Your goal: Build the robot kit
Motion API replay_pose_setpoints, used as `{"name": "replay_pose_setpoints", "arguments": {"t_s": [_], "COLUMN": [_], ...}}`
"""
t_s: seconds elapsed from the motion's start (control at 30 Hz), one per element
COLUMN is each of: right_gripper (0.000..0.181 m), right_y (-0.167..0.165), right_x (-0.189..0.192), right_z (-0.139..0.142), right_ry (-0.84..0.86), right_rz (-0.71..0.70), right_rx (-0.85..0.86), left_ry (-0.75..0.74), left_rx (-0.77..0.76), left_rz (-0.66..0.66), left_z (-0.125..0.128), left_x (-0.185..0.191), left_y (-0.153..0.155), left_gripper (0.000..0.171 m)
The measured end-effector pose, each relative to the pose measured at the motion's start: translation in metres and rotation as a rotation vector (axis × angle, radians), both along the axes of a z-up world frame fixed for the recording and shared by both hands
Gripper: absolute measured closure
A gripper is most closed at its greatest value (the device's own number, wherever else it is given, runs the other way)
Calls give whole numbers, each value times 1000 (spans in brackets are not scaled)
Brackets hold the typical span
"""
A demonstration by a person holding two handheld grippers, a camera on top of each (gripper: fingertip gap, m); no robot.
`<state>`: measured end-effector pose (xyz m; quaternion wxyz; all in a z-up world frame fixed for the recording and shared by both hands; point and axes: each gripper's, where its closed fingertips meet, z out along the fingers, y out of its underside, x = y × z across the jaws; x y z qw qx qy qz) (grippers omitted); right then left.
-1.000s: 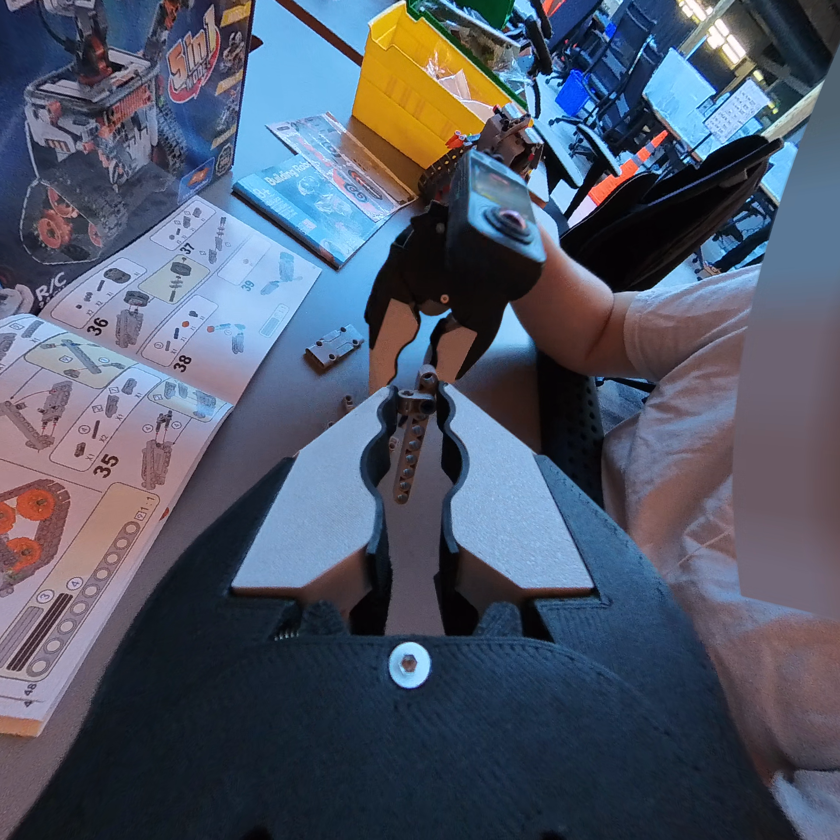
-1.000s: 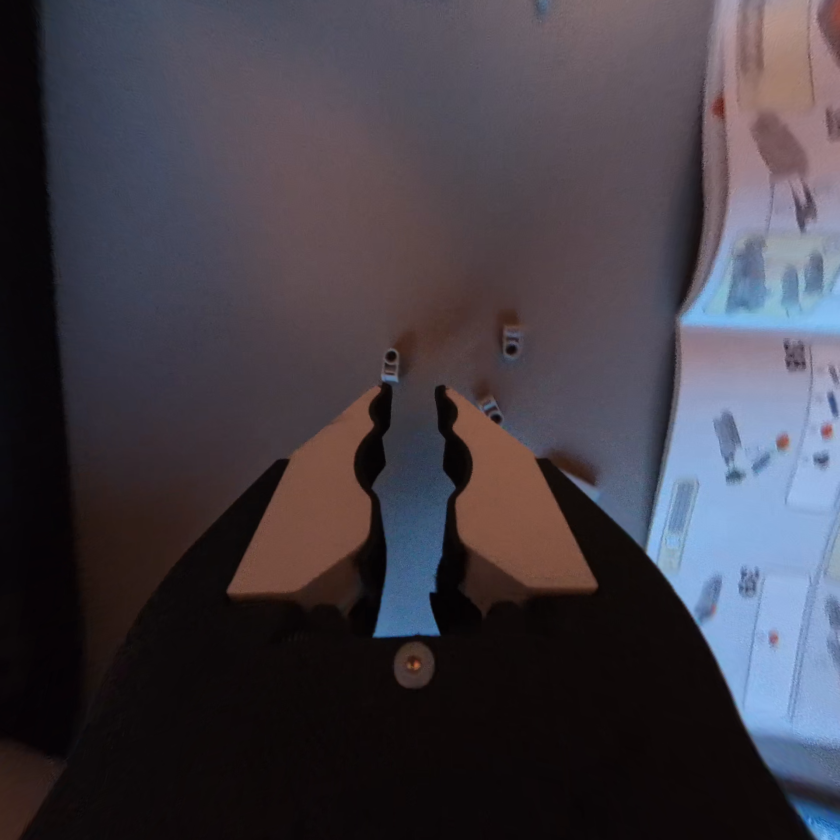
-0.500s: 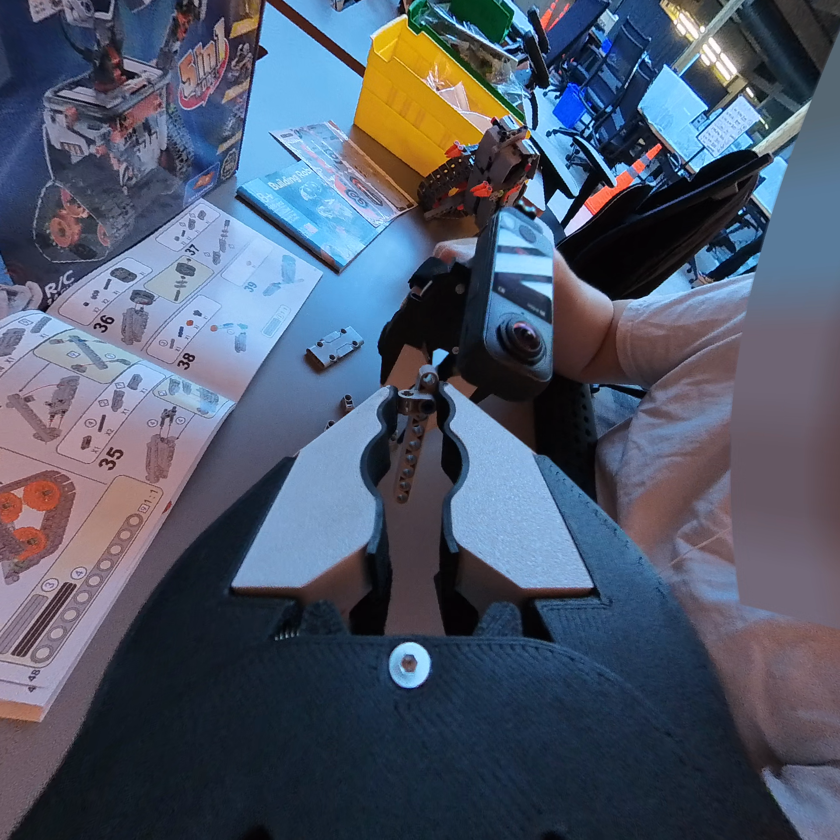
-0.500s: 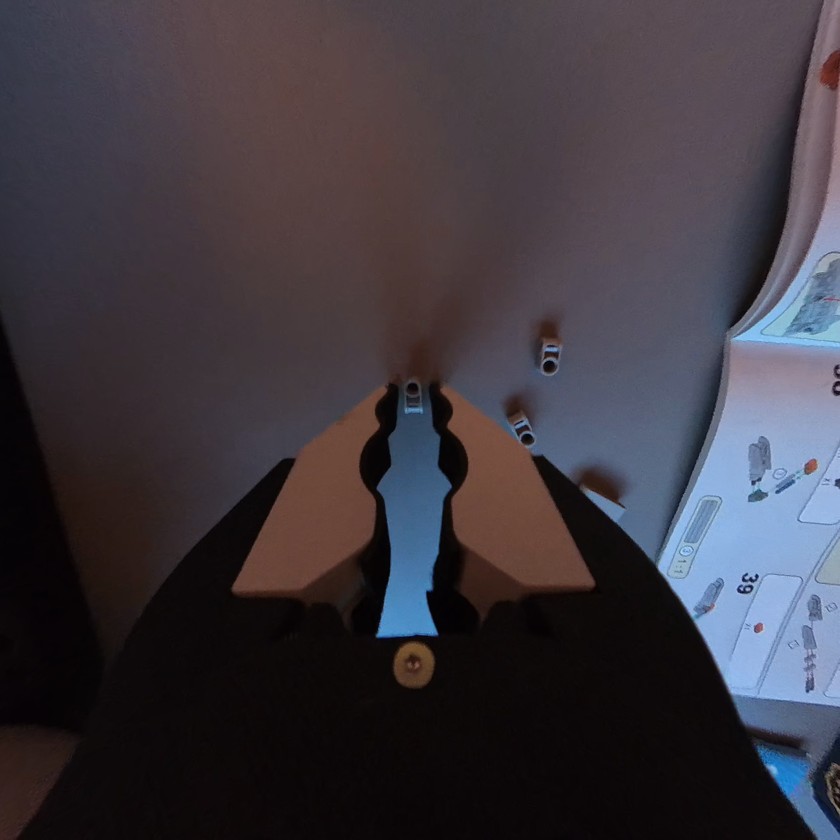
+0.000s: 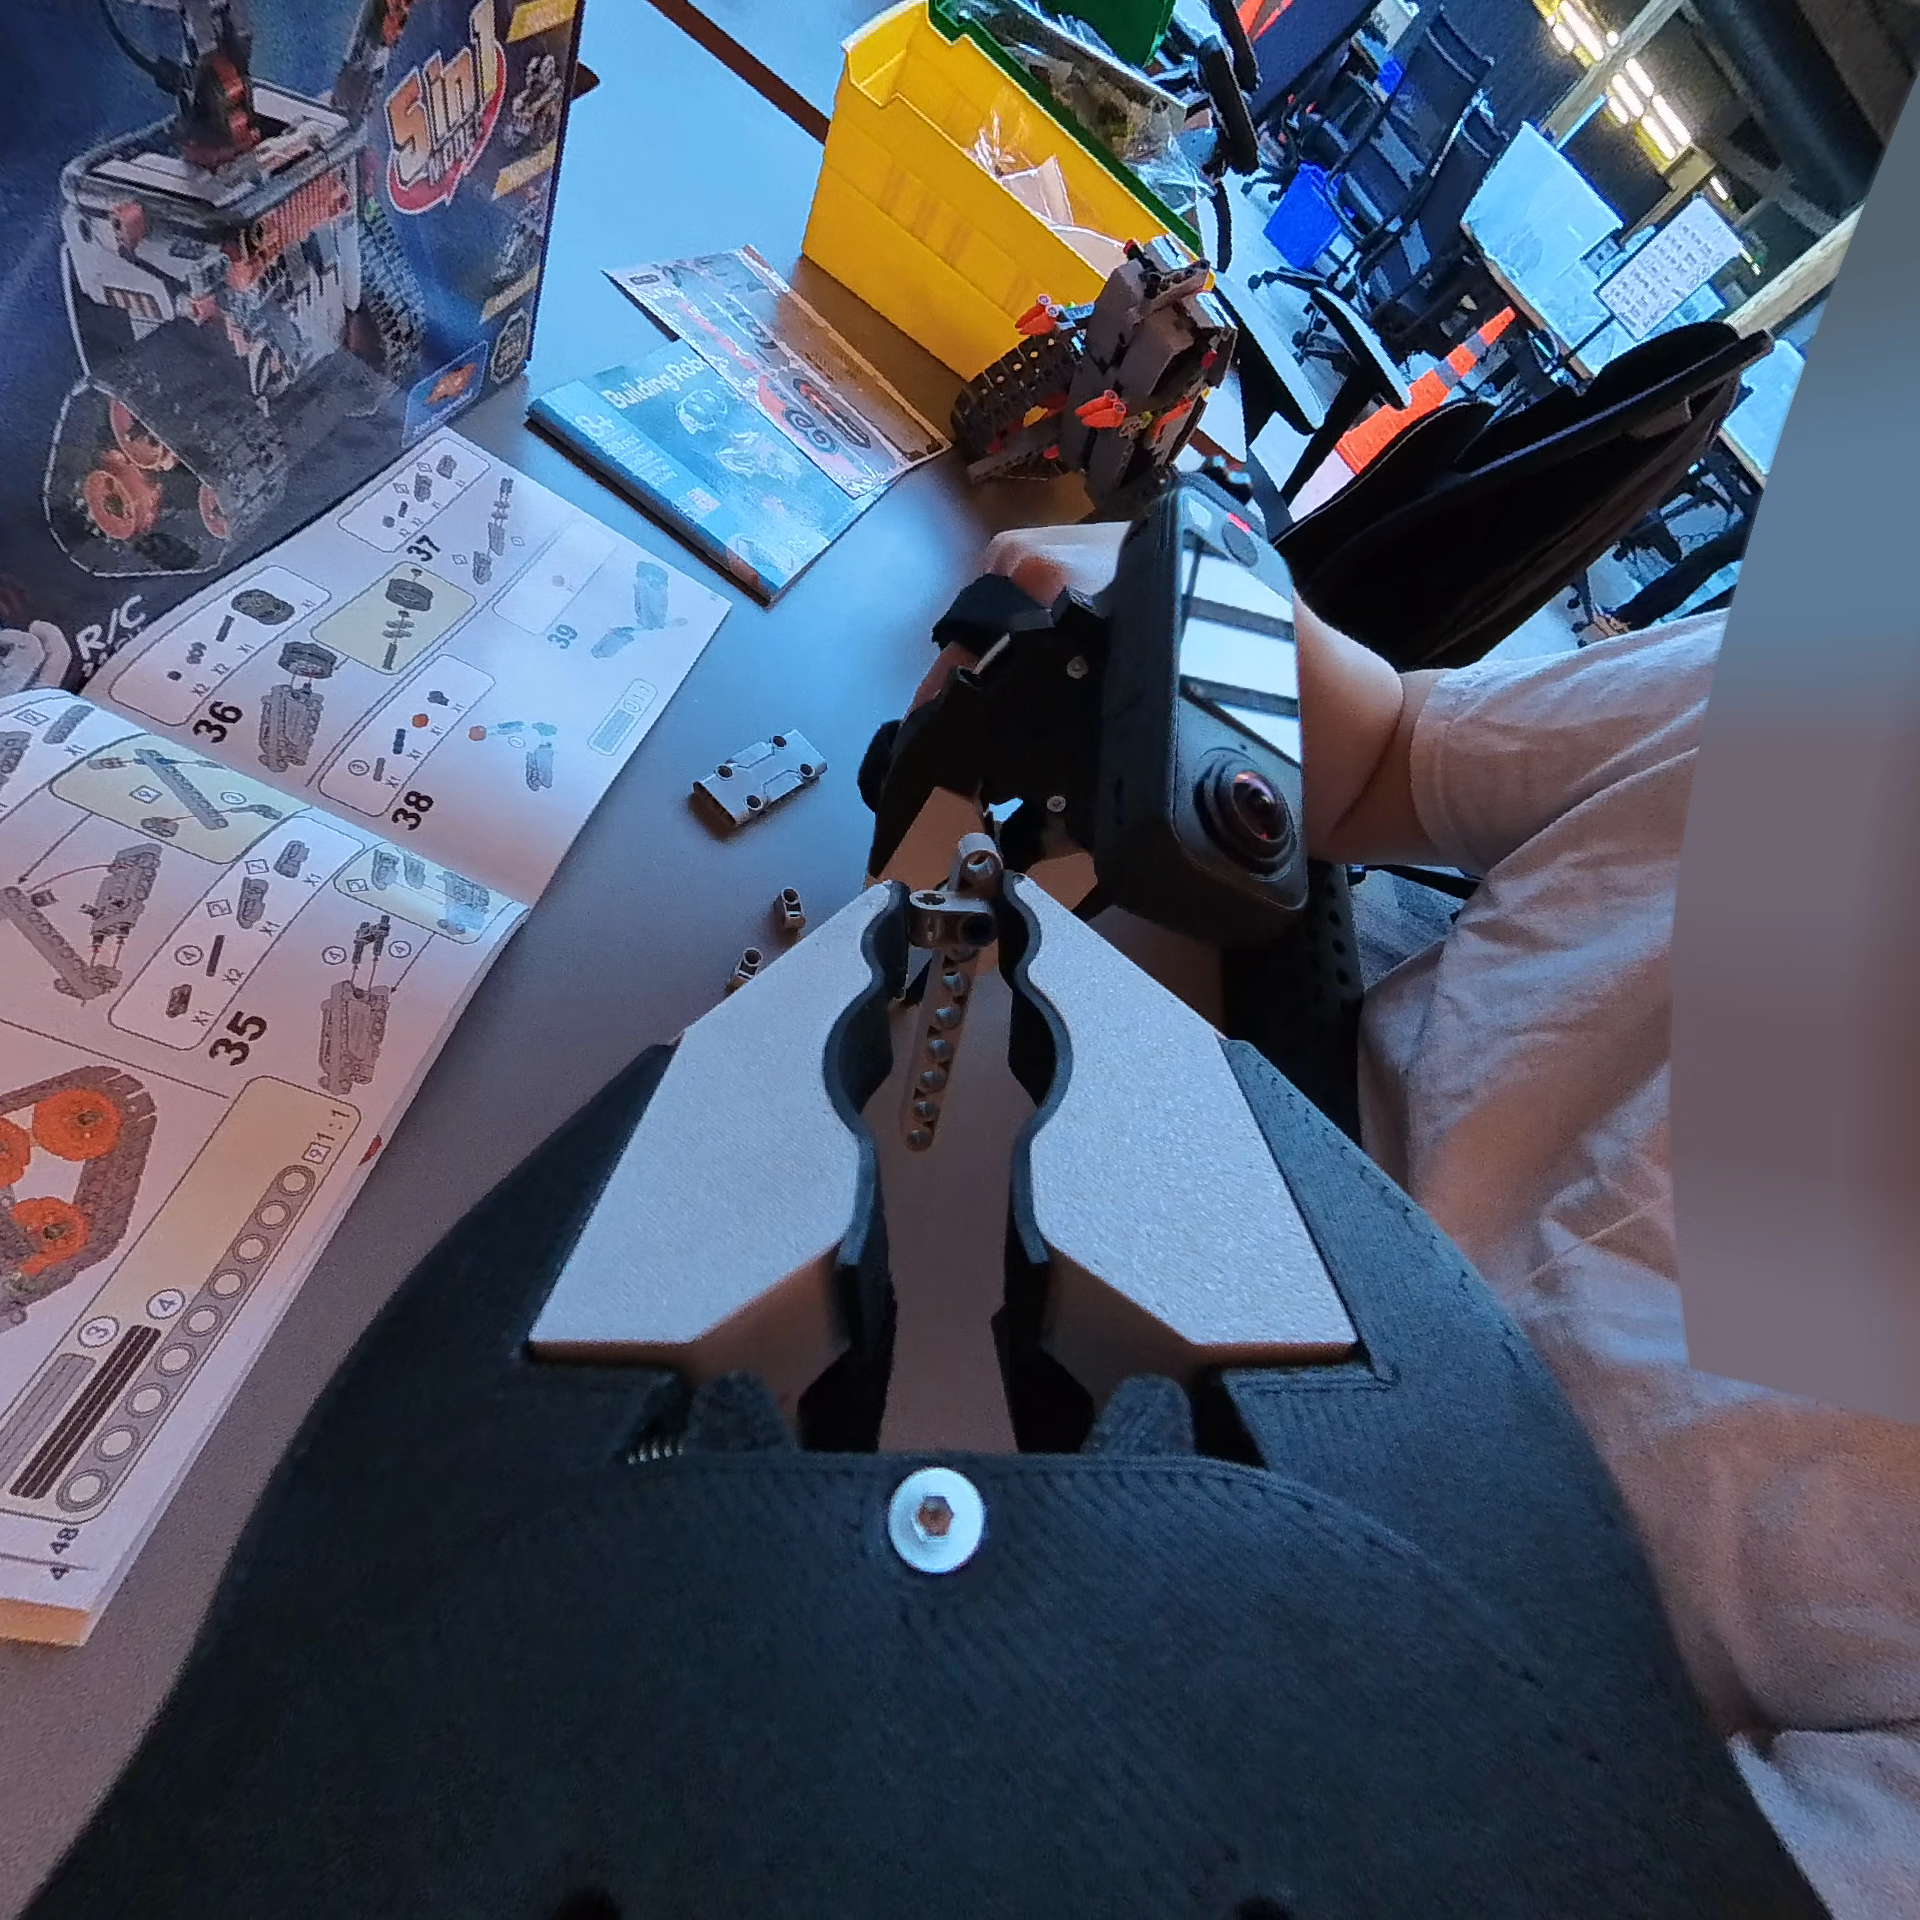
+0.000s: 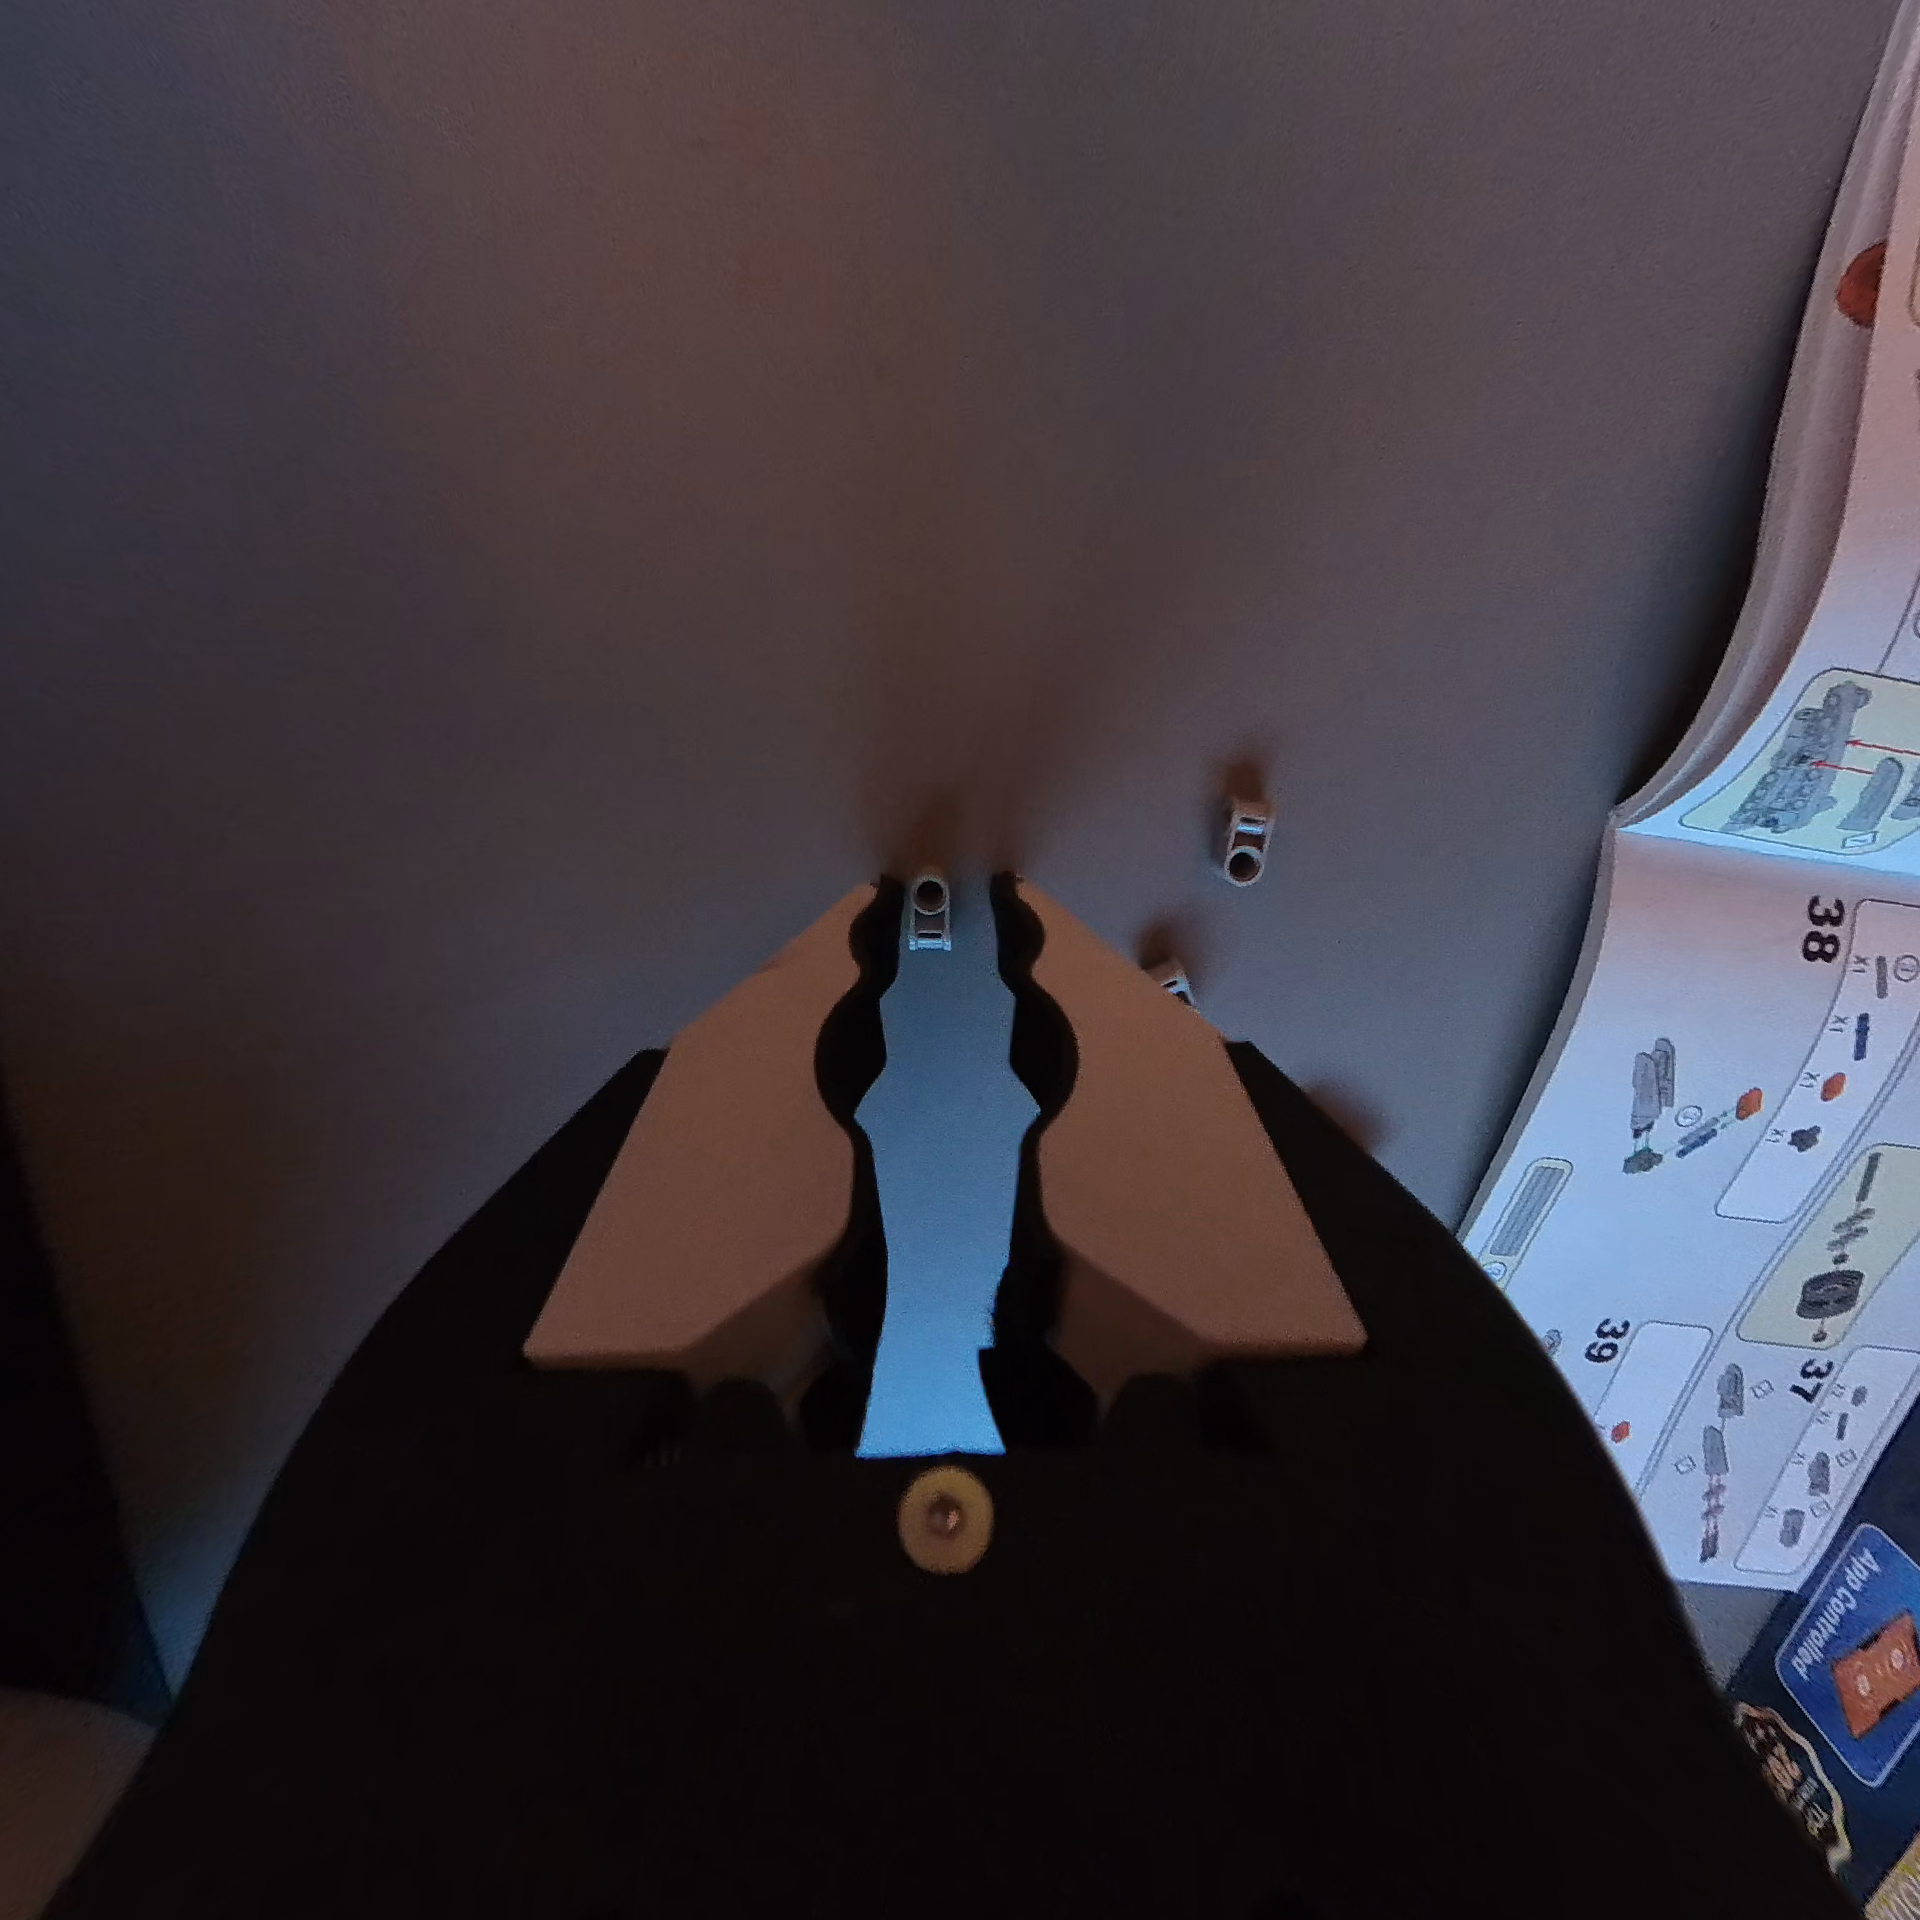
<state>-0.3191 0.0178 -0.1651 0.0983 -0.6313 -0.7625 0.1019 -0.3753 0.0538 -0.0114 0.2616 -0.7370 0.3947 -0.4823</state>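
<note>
My left gripper (image 5: 951,902) is shut on a grey beam with a row of holes (image 5: 935,1049), gripping the small grey connector (image 5: 948,920) at its top end, above the table. My right gripper (image 6: 940,883) points down at the dark table, narrowly open, its tips either side of a small grey connector (image 6: 928,914) lying there with a gap on each side. It also shows in the left wrist view (image 5: 987,769), held by a hand just beyond the beam. Two more small connectors (image 6: 1244,844) (image 6: 1169,977) lie to the right; the nearer is partly hidden by a finger.
An open instruction manual (image 5: 260,831) lies left, a toy box (image 5: 208,260) behind it. A grey plate piece (image 5: 758,774), booklets (image 5: 727,436), a yellow bin (image 5: 966,239) and a tracked model (image 5: 1101,384) sit farther back. A person's sleeve (image 5: 1558,935) is at the right. Tip to tip, the grippers are about 15 cm apart.
The right gripper moved forward and lower; the connector that lay just past its left tip now sits between the tips. The left gripper held the beam almost still.
</note>
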Motion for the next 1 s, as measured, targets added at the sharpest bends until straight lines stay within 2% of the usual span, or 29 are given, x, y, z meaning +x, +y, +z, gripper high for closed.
{"name": "replay_pose_setpoints", "arguments": {"t_s": [0.2,0.3,0.4,0.47,0.53,0.63,0.7,0.77,0.87,1.0], "right_gripper": [164,173,174,174,174,174,175,175,175,174], "right_y": [-1,-1,-3,6,29,86,114,125,126,117], "right_x": [0,-1,-2,0,-4,-2,11,24,28,20], "right_z": [0,3,3,10,35,96,134,158,169,163], "right_ry": [-5,5,20,44,196,607,905,1081,1136,1076], "right_rz": [6,17,30,34,-12,-219,-362,-419,-404,-353], "right_rx": [4,9,-12,28,88,161,122,99,158,178], "left_ry": [3,5,12,12,2,-27,-55,-87,-151,-189], "left_rx": [-4,-3,-3,-3,-12,-37,-68,-107,-158,-189], "left_rz": [-6,-6,-1,13,38,96,129,152,146,107], "left_z": [-1,-1,-2,-2,-1,1,2,2,6,8], "left_x": [1,1,-1,-3,-7,-13,-16,-18,-16,-10], "left_y": [-1,-1,0,2,7,16,22,27,28,24], "left_gripper": [157,157,157,157,157,157,157,157,157,157]}}
